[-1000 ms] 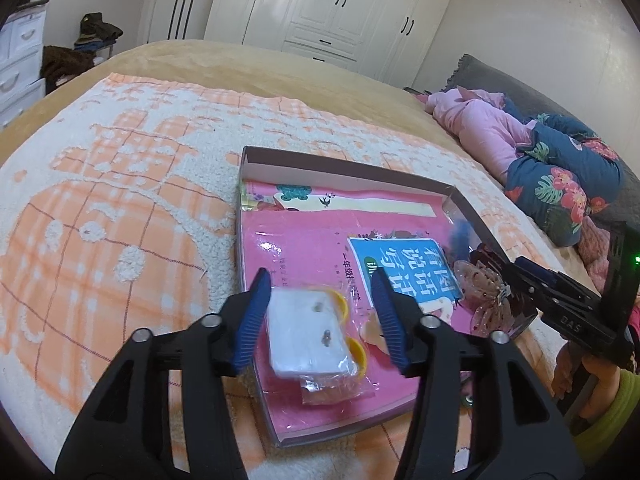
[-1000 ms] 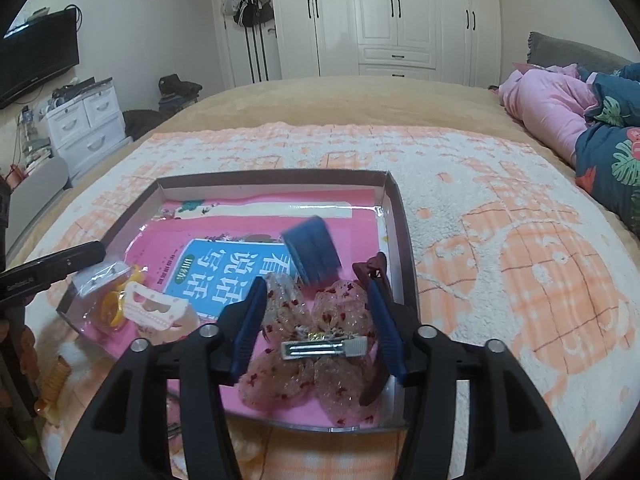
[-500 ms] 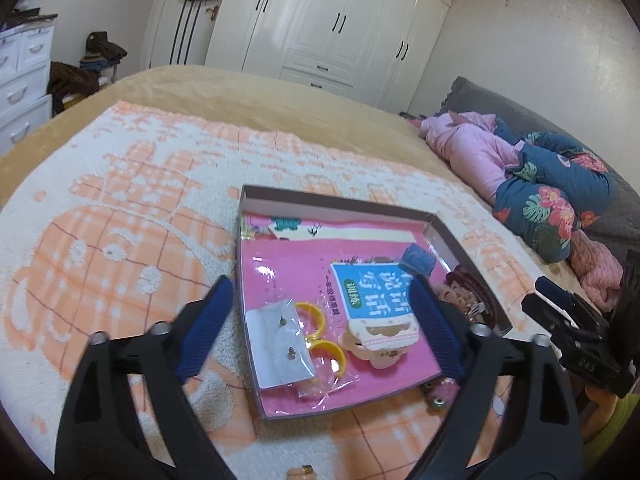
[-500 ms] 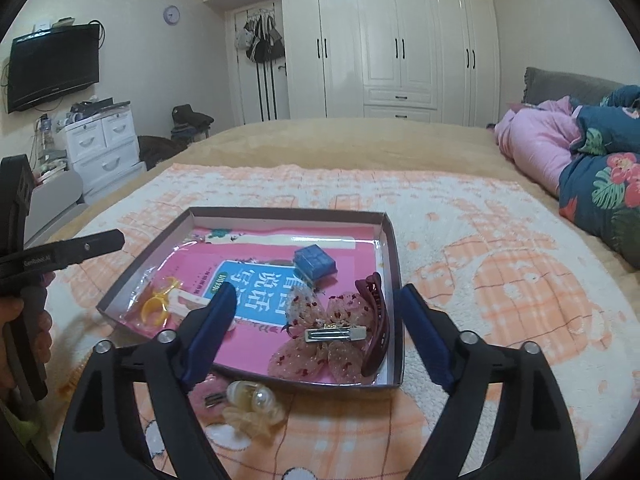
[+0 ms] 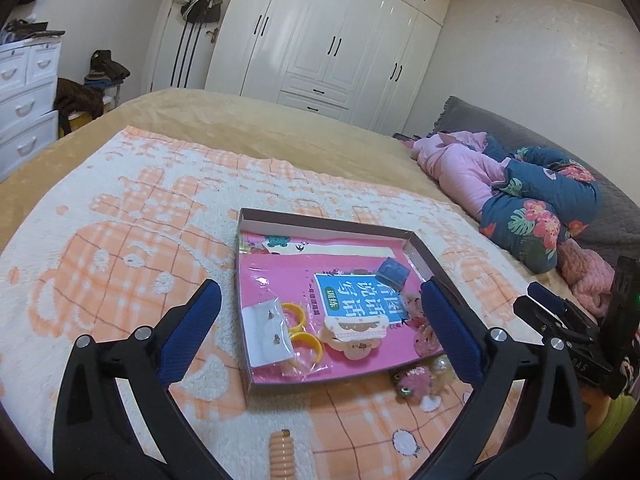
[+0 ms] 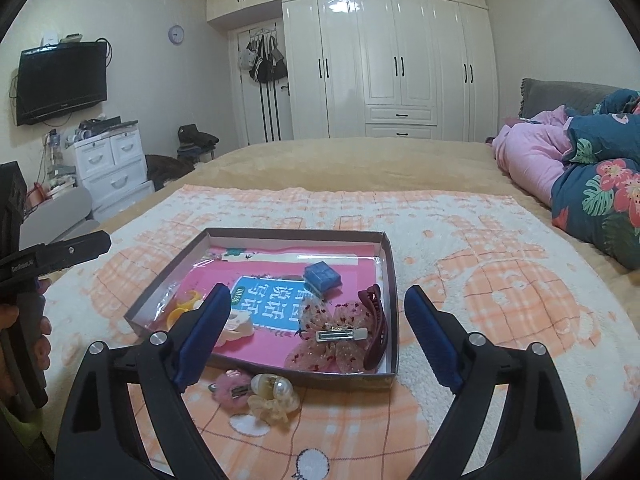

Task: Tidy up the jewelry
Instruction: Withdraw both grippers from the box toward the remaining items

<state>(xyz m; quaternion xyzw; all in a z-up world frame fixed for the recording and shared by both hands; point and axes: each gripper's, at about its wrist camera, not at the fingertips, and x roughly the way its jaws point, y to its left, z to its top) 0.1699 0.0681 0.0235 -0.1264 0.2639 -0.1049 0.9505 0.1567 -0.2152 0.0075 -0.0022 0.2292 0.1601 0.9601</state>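
Here, through my left wrist camera, my left hand-held gripper [image 5: 318,312] hangs over the bed with its blue fingers [image 5: 192,328] spread wide and nothing between them. Below it the shallow box [image 5: 320,224] lies on the orange-and-white blanket [image 5: 120,240]. Inside, on the pink booklet [image 5: 276,280], I see the white earring card [image 5: 266,334] in the near left corner, the two yellow rings [image 5: 302,330] just beside it, a cream comb clip [image 5: 356,326] near the middle and a small blue box [image 5: 394,272] toward the far right. Outside the near edge a fuzzy pink clip [image 5: 416,380] sits on the blanket, and a peach spiral hair tie [image 5: 282,454] lies closer to me. My right hand-held gripper [image 5: 560,320] shows at the right edge; from here I cannot tell how its jaws stand.

Through my right wrist camera, the right hand-held gripper [image 6: 316,332] is also wide open and empty, held above the near edge of the box [image 6: 296,234]. In the right part of the box lie a sheer pink bow clip [image 6: 332,340] and a dark red claw clip [image 6: 376,320] touching it. The blue box [image 6: 322,276] sits behind them. In front of the box, on the blanket [image 6: 480,260], the fuzzy pink clip [image 6: 230,390] and a pearl clip [image 6: 274,394] rest side by side. My left hand-held gripper [image 6: 72,250] reaches in from the left.
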